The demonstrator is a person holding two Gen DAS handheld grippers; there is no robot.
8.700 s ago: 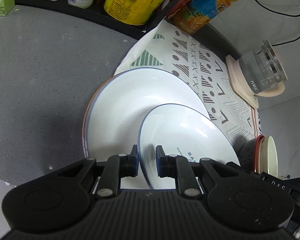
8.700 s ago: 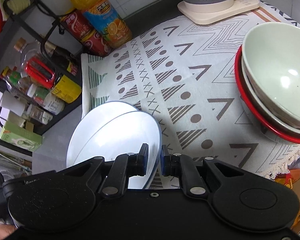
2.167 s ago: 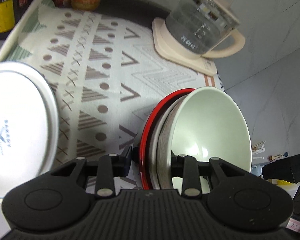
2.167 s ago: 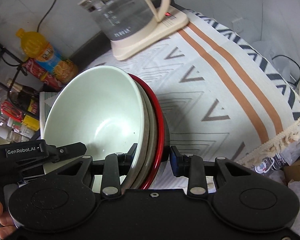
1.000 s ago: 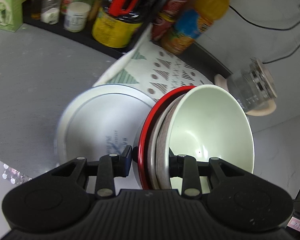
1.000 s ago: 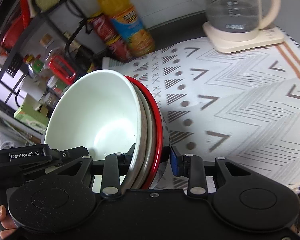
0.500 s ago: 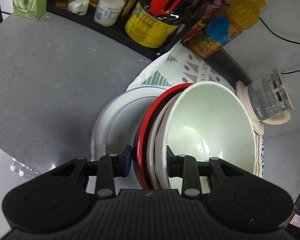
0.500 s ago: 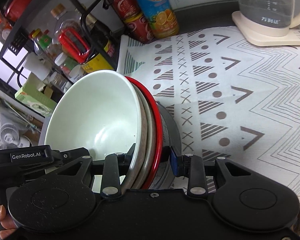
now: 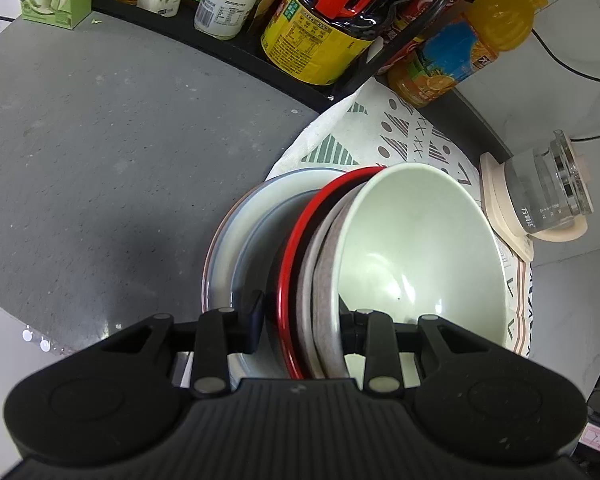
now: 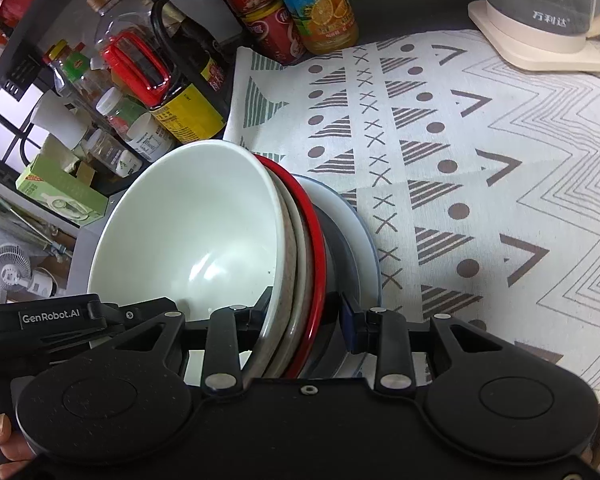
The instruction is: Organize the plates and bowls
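Pale green bowl, red-rimmed bowl, white blue-rimmed plates, geometric-patterned cloth

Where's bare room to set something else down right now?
Free: the grey counter left of the plates, and the patterned cloth between the plates and the kettle. Crowded: the bottle rack behind, and both grippers clamp the bowl stack over the plates.

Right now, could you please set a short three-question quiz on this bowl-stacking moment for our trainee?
1. True or false: both grippers clamp the bowl stack.
2. Which bowl is innermost? A) red B) grey C) pale green
3. Fill in: beneath the stack lie white ____.

Key:
1. True; the left gripper and right gripper each pinch its rim.
2. C, the pale green bowl.
3. plates
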